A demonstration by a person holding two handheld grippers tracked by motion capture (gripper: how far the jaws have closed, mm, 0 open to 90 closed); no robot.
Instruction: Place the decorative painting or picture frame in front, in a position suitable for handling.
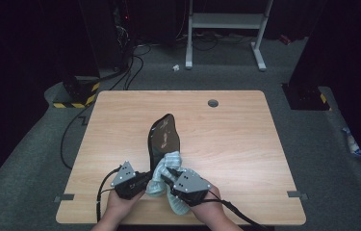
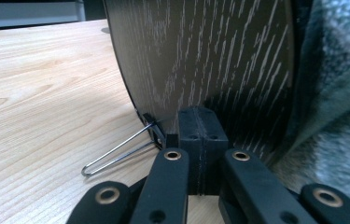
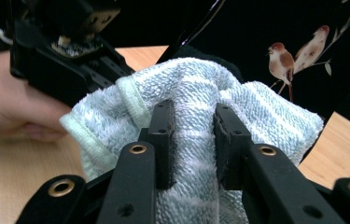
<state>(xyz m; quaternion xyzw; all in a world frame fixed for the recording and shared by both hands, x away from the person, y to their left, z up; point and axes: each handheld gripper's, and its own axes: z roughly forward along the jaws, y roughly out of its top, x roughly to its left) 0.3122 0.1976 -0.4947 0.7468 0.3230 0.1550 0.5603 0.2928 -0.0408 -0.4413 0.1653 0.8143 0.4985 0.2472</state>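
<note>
At the near edge of the table (image 1: 226,120), the left gripper (image 1: 145,179) is seen with its jaws pressed together, set against the rim of the dark oval plaque (image 1: 163,137), which stands tilted at its twelve o'clock. At the left gripper's three o'clock, the pale blue towel (image 1: 166,173) is clamped by the right gripper (image 1: 167,174), bunched between the jaws and touching the plaque.

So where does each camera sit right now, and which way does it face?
High view: above the near edge, looking forward and down on the table; both hands, left gripper, right gripper.
Left gripper view: low, along shut jaws at the black plate.
Right gripper view: along jaws pinching the towel; the other hand.
Shared: plate and towel.
</note>
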